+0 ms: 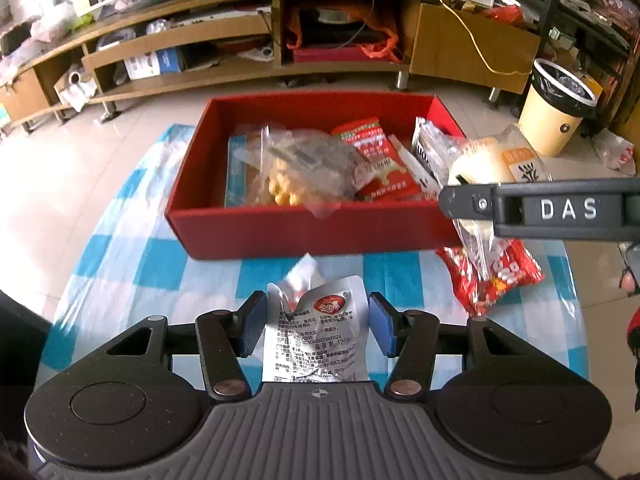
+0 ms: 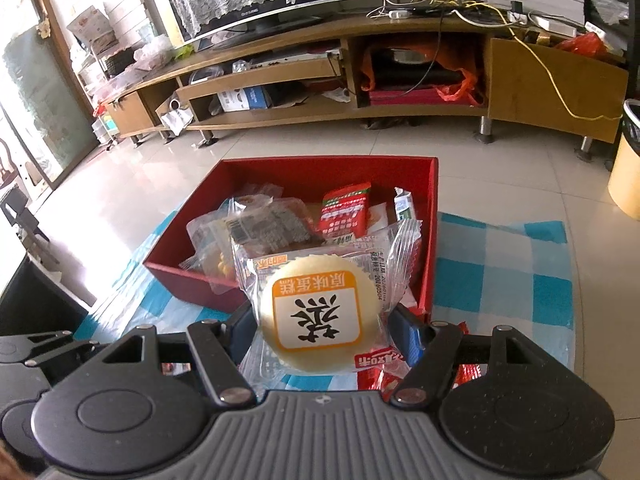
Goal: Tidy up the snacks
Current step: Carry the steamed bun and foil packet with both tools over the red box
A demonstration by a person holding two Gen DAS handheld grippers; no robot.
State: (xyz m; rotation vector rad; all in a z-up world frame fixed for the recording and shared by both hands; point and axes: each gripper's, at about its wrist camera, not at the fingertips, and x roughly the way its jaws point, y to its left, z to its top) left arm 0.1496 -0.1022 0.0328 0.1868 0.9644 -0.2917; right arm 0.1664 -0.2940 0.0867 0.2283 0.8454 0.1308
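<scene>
A red box (image 1: 304, 228) (image 2: 180, 280) on the blue-checked cloth holds several snack packs. My left gripper (image 1: 318, 320) is shut on a silver foil pouch (image 1: 316, 340) just in front of the box. My right gripper (image 2: 322, 330) is shut on a wrapped round yellow cake (image 2: 320, 312), held above the box's near right corner; it also shows in the left wrist view (image 1: 484, 160), under the black finger marked DAS. A red snack bag (image 1: 496, 276) (image 2: 380, 372) lies on the cloth to the right of the box.
A wooden TV stand (image 1: 280, 28) (image 2: 360, 60) runs along the back across tiled floor. A yellow waste bin (image 1: 556, 108) (image 2: 628, 168) stands at the right. The cloth (image 1: 132, 248) (image 2: 500, 272) extends on both sides of the box.
</scene>
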